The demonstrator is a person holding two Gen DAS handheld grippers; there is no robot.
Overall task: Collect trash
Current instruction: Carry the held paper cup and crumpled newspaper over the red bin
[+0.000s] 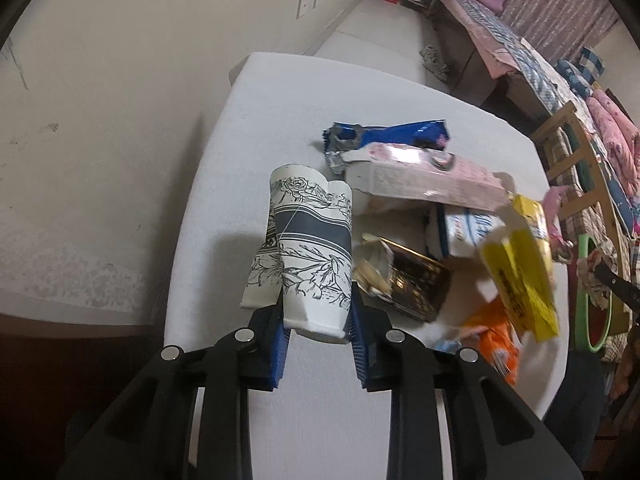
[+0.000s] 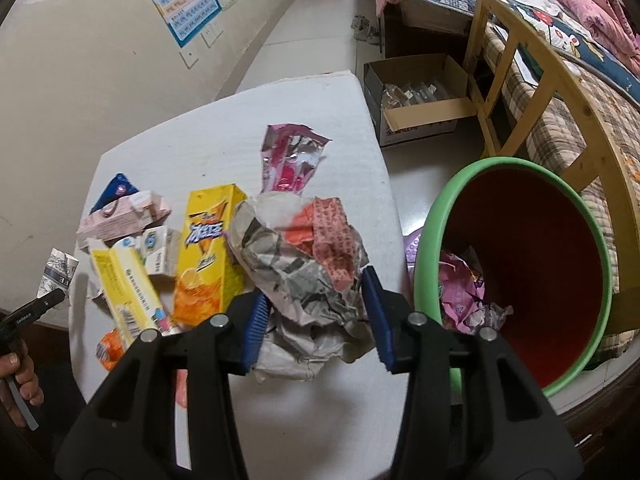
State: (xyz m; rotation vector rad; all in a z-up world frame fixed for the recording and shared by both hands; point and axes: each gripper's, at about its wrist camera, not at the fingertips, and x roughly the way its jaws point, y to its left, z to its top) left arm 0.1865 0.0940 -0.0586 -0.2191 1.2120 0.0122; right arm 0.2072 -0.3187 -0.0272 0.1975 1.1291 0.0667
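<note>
Left wrist view: a crushed white paper cup with black floral print and a grey band (image 1: 310, 256) sits at centre frame, clamped near its base between the blue pads of the left gripper (image 1: 318, 330); the jaws stand narrow, pressed on both sides of it. Behind and to the right of the cup, a heap of litter lies on the white cloth-covered surface (image 1: 280, 100): a pink flattened carton (image 1: 424, 180), a blue foil wrapper (image 1: 400, 132) and a dark gold-printed box (image 1: 416, 280).

Right wrist view: a crumpled ball of grey newspaper with red printed paper (image 2: 308, 264) fills centre frame, gripped between the blue pads of the right gripper (image 2: 318, 320), its jaws partly closed around the wad. To its left, a yellow juice carton (image 2: 208, 248) lies on the surface. At right frame, a green-rimmed red bin (image 2: 532, 264) stands beside the surface edge, holding pink and white scraps.
</note>
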